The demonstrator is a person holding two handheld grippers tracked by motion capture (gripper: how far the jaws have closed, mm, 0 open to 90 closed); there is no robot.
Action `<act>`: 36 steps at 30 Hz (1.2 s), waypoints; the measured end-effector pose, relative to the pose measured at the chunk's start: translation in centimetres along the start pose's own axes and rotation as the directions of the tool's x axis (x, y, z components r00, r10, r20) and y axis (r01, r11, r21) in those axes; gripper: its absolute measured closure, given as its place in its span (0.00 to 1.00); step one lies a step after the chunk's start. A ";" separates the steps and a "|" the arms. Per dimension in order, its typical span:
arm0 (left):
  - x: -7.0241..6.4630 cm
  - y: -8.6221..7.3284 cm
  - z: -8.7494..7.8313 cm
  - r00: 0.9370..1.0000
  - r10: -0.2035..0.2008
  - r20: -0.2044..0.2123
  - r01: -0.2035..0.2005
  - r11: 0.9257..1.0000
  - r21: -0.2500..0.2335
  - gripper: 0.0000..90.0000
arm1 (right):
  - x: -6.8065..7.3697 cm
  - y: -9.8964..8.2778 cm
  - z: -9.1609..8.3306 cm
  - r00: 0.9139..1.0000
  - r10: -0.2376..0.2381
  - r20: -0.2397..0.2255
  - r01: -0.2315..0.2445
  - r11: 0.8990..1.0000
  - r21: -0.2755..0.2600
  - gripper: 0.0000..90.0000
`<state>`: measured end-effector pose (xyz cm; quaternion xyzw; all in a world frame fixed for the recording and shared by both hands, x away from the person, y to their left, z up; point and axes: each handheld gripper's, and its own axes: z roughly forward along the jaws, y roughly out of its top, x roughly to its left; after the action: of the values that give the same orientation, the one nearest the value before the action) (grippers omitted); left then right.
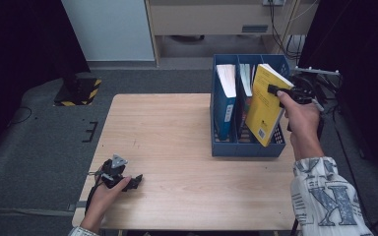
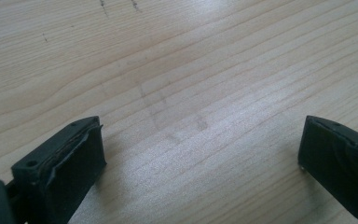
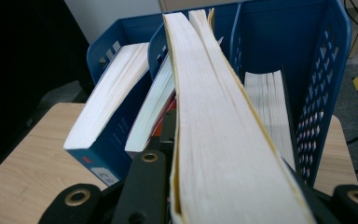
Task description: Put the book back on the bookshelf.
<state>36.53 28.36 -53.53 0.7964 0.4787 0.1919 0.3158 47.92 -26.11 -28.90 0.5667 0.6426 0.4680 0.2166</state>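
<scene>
Yellow book [image 1: 266, 105]: your right tongs [image 1: 275, 90] clamp its top edge, tilted over the blue rack [image 1: 246, 147].
In the way: three books stand inside.
Left tongs [image 2: 200, 154]: released, on the table [image 1: 177, 147].

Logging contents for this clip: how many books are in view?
4. A blue book in the rack's left slot, a pale-edged book in the middle slot, a third book in the right slot, and a yellow book clamped in the right gripper. More may be hidden.
</scene>
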 end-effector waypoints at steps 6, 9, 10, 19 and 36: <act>0.0 0.0 0.0 1.000 0.003 0.002 -0.003 1.000 0.002 0.00 | 0.2 -0.1 1.0 1.000 0.013 0.012 -0.013 1.000 -0.015 0.83; 0.0 0.1 0.0 1.000 0.003 0.003 -0.003 1.000 0.002 0.00 | 0.4 -0.2 1.4 1.000 0.020 0.023 -0.019 1.000 -0.022 0.83; 0.0 0.0 0.0 1.000 0.004 0.003 -0.004 1.000 0.001 0.00 | 0.4 -0.3 1.5 0.999 0.023 0.028 -0.023 1.000 -0.021 0.83; 0.0 0.1 0.0 1.000 0.004 0.004 -0.004 1.000 0.002 0.00 | 0.7 -0.2 2.6 0.998 0.029 0.055 -0.027 0.999 -0.034 0.83; 0.0 0.1 0.1 1.000 0.004 0.007 -0.004 1.000 0.000 0.00 | 1.2 -1.2 5.0 0.995 0.016 0.100 -0.011 0.999 -0.052 0.83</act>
<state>36.61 28.29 -53.54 0.7979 0.4761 0.1898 0.3172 50.99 -23.08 -31.97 0.5880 0.6149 0.4569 0.2598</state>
